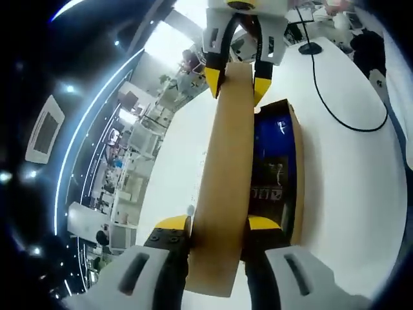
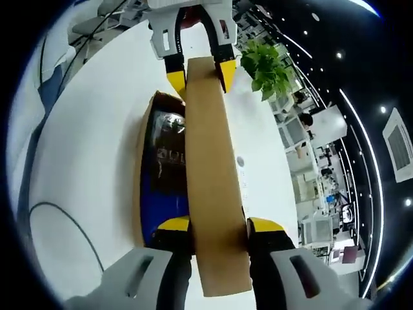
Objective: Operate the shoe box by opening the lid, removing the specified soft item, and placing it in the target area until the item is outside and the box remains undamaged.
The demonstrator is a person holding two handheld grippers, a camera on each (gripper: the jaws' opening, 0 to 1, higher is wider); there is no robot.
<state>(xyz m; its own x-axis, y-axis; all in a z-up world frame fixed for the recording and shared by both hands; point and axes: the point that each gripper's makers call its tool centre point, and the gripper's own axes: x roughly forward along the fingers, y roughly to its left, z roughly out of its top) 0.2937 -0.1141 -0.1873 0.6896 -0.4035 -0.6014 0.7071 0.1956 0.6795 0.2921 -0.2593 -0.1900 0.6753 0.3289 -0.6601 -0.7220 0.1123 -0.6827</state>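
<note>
Two grippers hold the lid [image 1: 222, 174] of the shoe box between them, one at each end, and it is raised clear of the box [image 1: 298, 174], which sits open on the white desk [image 1: 352, 194]. In the left gripper view the left gripper [image 1: 218, 227] clamps the near end of the brown cardboard lid at 6 o'clock, while the right gripper [image 1: 237, 81] pinches the far end at 12 o'clock. The right gripper view mirrors this: the right gripper [image 2: 219, 229] grips at 6 o'clock and the left gripper [image 2: 200, 72] closes on the far end at 12 o'clock.

By my reading the opening step is about done: the lid is off and held edge-on over the box. Still left are setting the lid aside, taking out the soft item and placing it in the target area. No target area can be made out.

Inside the box lies something blue and black [image 1: 274, 158], at 3 o'clock of the lid in the left gripper view and at 9 o'clock [image 2: 169, 174] in the right gripper view; whether it is the soft item I cannot tell.

The left gripper view adds a black cable [image 1: 335, 103] curling across the desk at 2 o'clock. The right gripper view instead brings in a green potted plant [image 2: 268, 68] at 1 o'clock and another loop of cable [image 2: 61, 223] at 8 o'clock.
</note>
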